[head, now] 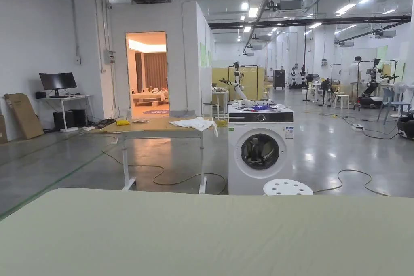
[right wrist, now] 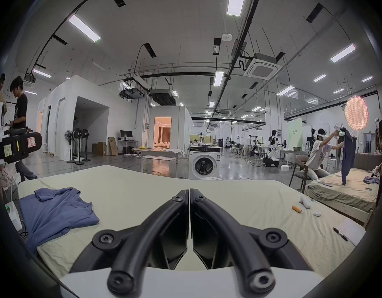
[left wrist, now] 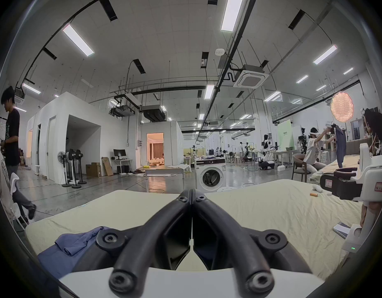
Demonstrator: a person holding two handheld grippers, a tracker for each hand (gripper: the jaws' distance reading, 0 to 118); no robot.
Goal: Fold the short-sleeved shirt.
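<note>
Right gripper view shows my right gripper (right wrist: 189, 192) with its two black jaws pressed together at the tips and nothing between them, hovering above the pale yellow-green bed sheet (right wrist: 132, 186). The blue short-sleeved shirt (right wrist: 57, 212) lies at about nine o'clock from those jaws, well apart from them, near the sheet's left edge, spread mostly flat with the neckline up and one sleeve doubled over on itself at the far corner. My left gripper (left wrist: 192, 192), in its own view, also has its jaws closed on nothing; the shirt sits at about eight o'clock from it, partly hidden behind the jaw linkage, so I cannot say how near the cloth it really is. Off at three o'clock on the sheet are a small orange cylinder (right wrist: 296, 209), a white object beside it, and a notepad (right wrist: 351, 230) with a pen, all clear of the shirt. Head view looks out over bare sheet toward a washing machine (head: 260, 149) and a white stool. Folding has not begun, by my reading. The shirt looks like thin, soft knit: light, limp, likely to sag and bunch if lifted by one point, and prone to drag across the sheet instead of sliding cleanly. I would open both jaws and pinch the two shoulder seams, or a shoulder and the hem on one side, gathering only the layers I intend to move, after flattening that turned sleeve.
</note>
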